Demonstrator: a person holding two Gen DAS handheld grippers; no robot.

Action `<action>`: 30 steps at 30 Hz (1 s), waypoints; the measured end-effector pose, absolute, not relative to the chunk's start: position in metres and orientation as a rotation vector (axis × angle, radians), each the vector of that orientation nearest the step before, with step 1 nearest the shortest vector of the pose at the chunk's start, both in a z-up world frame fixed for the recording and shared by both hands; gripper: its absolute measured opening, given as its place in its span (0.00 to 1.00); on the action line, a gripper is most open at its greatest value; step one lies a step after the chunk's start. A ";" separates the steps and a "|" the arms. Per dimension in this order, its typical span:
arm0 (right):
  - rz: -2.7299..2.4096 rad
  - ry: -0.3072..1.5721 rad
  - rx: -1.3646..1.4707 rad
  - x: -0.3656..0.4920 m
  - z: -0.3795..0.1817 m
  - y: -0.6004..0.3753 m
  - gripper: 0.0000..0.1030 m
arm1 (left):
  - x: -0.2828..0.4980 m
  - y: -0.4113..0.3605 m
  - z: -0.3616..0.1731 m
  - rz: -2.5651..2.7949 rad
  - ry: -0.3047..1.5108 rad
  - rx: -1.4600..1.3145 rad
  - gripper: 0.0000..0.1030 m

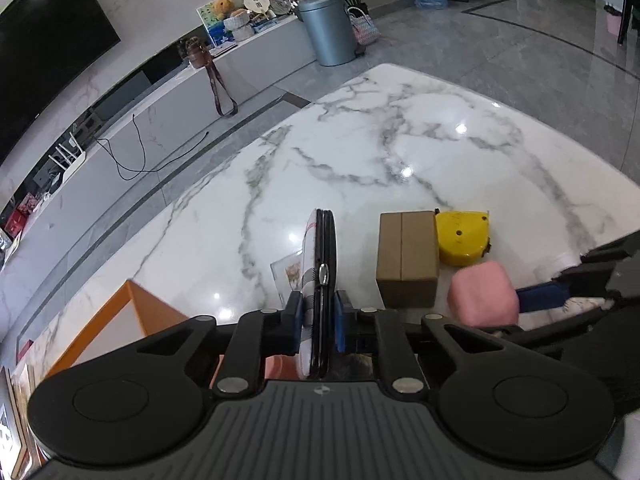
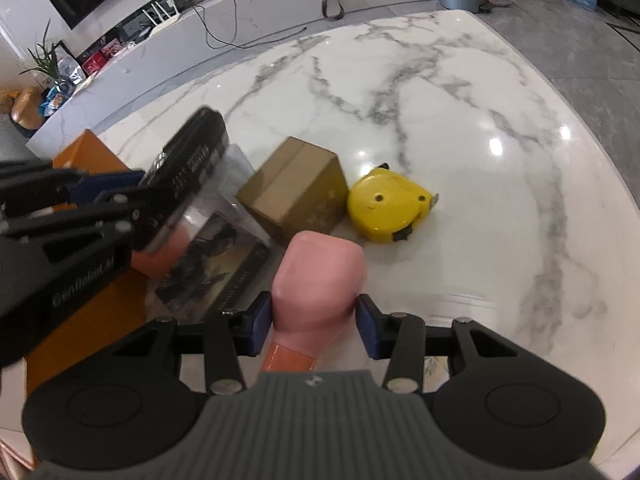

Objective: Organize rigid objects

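Observation:
My left gripper (image 1: 320, 313) is shut on a thin black flat case (image 1: 325, 256), held edge-on above the marble table (image 1: 400, 140). In the right wrist view the same case (image 2: 192, 160) hangs at the left, clamped by the left gripper's fingers (image 2: 108, 185). My right gripper (image 2: 316, 320) is shut on a pink block-shaped object (image 2: 320, 276) with an orange part below it (image 2: 288, 358). A brown cardboard box (image 2: 296, 188) and a yellow tape measure (image 2: 386, 210) lie side by side on the table just beyond.
A clear plastic box with a dark picture (image 2: 216, 264) lies under the left gripper. An orange box (image 1: 132, 308) stands at the table's left edge. Off the table are a TV console (image 1: 180, 92) and a grey bin (image 1: 328, 28).

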State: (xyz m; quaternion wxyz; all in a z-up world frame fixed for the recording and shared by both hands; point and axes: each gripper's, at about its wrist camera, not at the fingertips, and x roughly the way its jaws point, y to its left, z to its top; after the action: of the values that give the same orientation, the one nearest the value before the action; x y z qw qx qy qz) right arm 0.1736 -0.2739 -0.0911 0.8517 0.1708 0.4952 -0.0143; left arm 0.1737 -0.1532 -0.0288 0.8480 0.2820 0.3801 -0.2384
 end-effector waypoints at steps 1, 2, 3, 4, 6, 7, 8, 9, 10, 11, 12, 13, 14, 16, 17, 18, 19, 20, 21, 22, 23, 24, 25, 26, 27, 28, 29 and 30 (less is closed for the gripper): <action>-0.025 1.037 0.360 0.172 -0.088 -0.273 0.44 | 0.170 -0.151 -0.027 -0.508 0.804 0.583 0.16; -0.020 1.031 0.361 0.171 -0.085 -0.272 0.44 | 0.166 -0.148 -0.025 -0.514 0.807 0.572 0.16; -0.014 1.026 0.364 0.169 -0.082 -0.271 0.43 | 0.161 -0.146 -0.024 -0.519 0.808 0.564 0.16; -0.010 1.022 0.366 0.167 -0.080 -0.271 0.43 | 0.157 -0.144 -0.023 -0.525 0.811 0.558 0.16; 0.000 1.023 0.371 0.164 -0.078 -0.268 0.43 | 0.150 -0.138 -0.022 -0.533 0.833 0.536 0.16; 0.003 1.026 0.374 0.163 -0.078 -0.267 0.43 | 0.147 -0.135 -0.022 -0.538 0.853 0.516 0.16; 0.006 1.033 0.376 0.161 -0.078 -0.266 0.43 | 0.144 -0.133 -0.023 -0.540 0.870 0.498 0.16; 0.010 1.041 0.374 0.159 -0.079 -0.264 0.43 | 0.140 -0.130 -0.023 -0.540 0.875 0.488 0.16; 0.013 1.049 0.369 0.158 -0.081 -0.263 0.43 | 0.135 -0.127 -0.023 -0.543 0.874 0.485 0.16; 0.015 1.058 0.363 0.156 -0.083 -0.261 0.43 | 0.131 -0.125 -0.024 -0.544 0.872 0.484 0.16; 0.016 1.067 0.358 0.154 -0.086 -0.259 0.43 | 0.128 -0.123 -0.026 -0.541 0.873 0.480 0.16; 0.016 1.074 0.358 0.153 -0.088 -0.258 0.43 | 0.126 -0.121 -0.027 -0.535 0.879 0.468 0.16; 0.018 1.078 0.362 0.151 -0.091 -0.257 0.43 | 0.125 -0.118 -0.029 -0.529 0.885 0.453 0.15; 0.027 1.079 0.382 0.149 -0.094 -0.255 0.43 | 0.124 -0.113 -0.032 -0.519 0.898 0.427 0.15; 0.030 1.078 0.390 0.148 -0.095 -0.255 0.43 | 0.123 -0.110 -0.033 -0.516 0.904 0.419 0.15; 0.032 1.071 0.396 0.147 -0.096 -0.254 0.43 | 0.122 -0.109 -0.035 -0.518 0.913 0.416 0.15; 0.031 1.066 0.399 0.148 -0.096 -0.254 0.43 | 0.120 -0.107 -0.037 -0.518 0.914 0.419 0.15; 0.028 1.064 0.400 0.148 -0.096 -0.253 0.43 | 0.119 -0.105 -0.038 -0.515 0.918 0.424 0.15; 0.025 1.063 0.398 0.149 -0.096 -0.253 0.43 | 0.118 -0.104 -0.038 -0.513 0.921 0.427 0.16; 0.024 1.063 0.396 0.150 -0.096 -0.252 0.43 | 0.118 -0.103 -0.039 -0.510 0.925 0.430 0.16; 0.025 1.064 0.397 0.152 -0.097 -0.252 0.43 | 0.118 -0.103 -0.039 -0.510 0.927 0.437 0.16; 0.027 1.066 0.399 0.152 -0.098 -0.252 0.43 | 0.119 -0.104 -0.039 -0.507 0.931 0.443 0.16; 0.031 1.068 0.403 0.153 -0.098 -0.251 0.43 | 0.119 -0.105 -0.039 -0.503 0.935 0.448 0.16; 0.035 1.068 0.408 0.153 -0.099 -0.251 0.43 | 0.119 -0.106 -0.040 -0.499 0.938 0.455 0.17; 0.040 1.067 0.414 0.153 -0.100 -0.251 0.43 | 0.119 -0.106 -0.041 -0.499 0.938 0.465 0.17; 0.044 1.063 0.424 0.153 -0.101 -0.252 0.43 | 0.118 -0.107 -0.042 -0.499 0.935 0.479 0.18; 0.047 1.059 0.438 0.153 -0.101 -0.252 0.43 | 0.117 -0.108 -0.043 -0.499 0.931 0.491 0.19; 0.052 1.052 0.447 0.153 -0.101 -0.253 0.43 | 0.116 -0.109 -0.044 -0.497 0.926 0.501 0.22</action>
State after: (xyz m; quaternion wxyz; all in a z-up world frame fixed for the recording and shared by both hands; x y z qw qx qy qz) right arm 0.1529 -0.2528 -0.1013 0.8409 0.2114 0.4976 0.0245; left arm 0.1159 -0.1091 -0.0438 0.8352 0.2366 0.4375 -0.2345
